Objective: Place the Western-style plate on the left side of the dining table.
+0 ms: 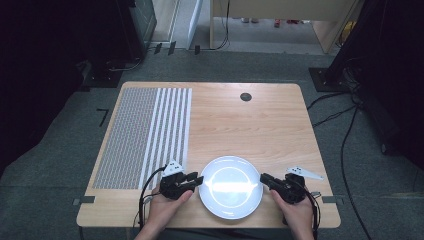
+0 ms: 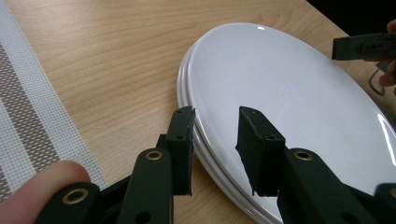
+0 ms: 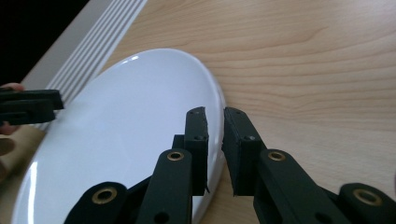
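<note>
Round white plate [image 1: 231, 186], glossy and bare, lies flat on the wooden surface [image 1: 240, 125]. Left gripper [image 2: 215, 135] jaws straddle its near rim; right gripper [image 3: 215, 126] jaws pinch the opposite rim.

Lab-like room, grey carpet floor [image 1: 65, 145], trailing cables [image 1: 345, 150], dark equipment stands [image 1: 330, 75]

Two white plates [image 2: 289, 88] are counted, stacked one on the other, as their doubled rims reveal in the left gripper view. One striped woven mat [image 1: 142, 135] is laid on the one wooden table [image 1: 250, 125]. Two tools are seen: the left tool [image 1: 196, 181] and the right tool [image 1: 266, 179].
</note>
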A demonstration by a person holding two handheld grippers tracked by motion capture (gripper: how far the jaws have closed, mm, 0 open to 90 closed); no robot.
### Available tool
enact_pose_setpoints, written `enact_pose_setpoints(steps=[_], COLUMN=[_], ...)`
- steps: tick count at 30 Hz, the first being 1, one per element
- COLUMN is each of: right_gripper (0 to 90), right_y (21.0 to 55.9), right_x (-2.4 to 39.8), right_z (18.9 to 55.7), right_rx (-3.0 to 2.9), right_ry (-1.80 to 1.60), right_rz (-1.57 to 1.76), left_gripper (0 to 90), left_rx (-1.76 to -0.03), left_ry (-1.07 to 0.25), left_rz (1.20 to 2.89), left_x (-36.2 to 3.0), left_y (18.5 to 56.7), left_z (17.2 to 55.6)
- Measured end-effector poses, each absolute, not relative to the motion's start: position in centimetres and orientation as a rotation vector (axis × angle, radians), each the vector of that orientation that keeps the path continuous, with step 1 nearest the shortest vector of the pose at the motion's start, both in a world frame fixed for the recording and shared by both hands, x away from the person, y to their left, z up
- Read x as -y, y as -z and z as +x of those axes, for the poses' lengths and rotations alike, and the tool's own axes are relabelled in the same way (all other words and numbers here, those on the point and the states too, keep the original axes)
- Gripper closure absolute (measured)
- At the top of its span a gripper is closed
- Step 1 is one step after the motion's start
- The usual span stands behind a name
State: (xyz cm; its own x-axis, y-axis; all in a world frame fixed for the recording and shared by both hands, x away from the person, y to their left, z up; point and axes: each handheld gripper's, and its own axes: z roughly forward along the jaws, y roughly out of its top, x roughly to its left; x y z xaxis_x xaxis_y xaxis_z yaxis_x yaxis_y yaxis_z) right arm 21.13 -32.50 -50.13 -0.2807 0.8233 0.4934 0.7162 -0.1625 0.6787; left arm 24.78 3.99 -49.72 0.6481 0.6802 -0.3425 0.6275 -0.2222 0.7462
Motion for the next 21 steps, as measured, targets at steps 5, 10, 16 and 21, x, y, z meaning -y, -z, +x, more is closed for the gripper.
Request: enact_pose_setpoints(steps=[5,10,16,21], right_gripper=[80.3,82.0,83.5,85.1], right_y=[50.14,50.41,50.47,50.48], right_x=[32.27,32.4,32.09,32.14], right_z=[21.08,21.21,21.22,21.22], right_rx=[-1.928,-1.941,-1.95,-1.944], right_ry=[-1.402,-1.394,-1.391,-1.4], right_rz=[1.821,1.864,1.865,1.879], left_gripper=[64.2,64.6,67.9,69.8], left_rx=[-1.038,-1.045,-1.041,-1.043], left_ry=[-0.065,-0.053,-0.032,-0.021], left_rz=[1.938,1.962,1.989,1.987], left_x=[-3.92,-3.83,-3.58,-3.7], left_y=[49.85,50.04,50.21,50.18], left_z=[24.83,24.92,24.91,24.96])
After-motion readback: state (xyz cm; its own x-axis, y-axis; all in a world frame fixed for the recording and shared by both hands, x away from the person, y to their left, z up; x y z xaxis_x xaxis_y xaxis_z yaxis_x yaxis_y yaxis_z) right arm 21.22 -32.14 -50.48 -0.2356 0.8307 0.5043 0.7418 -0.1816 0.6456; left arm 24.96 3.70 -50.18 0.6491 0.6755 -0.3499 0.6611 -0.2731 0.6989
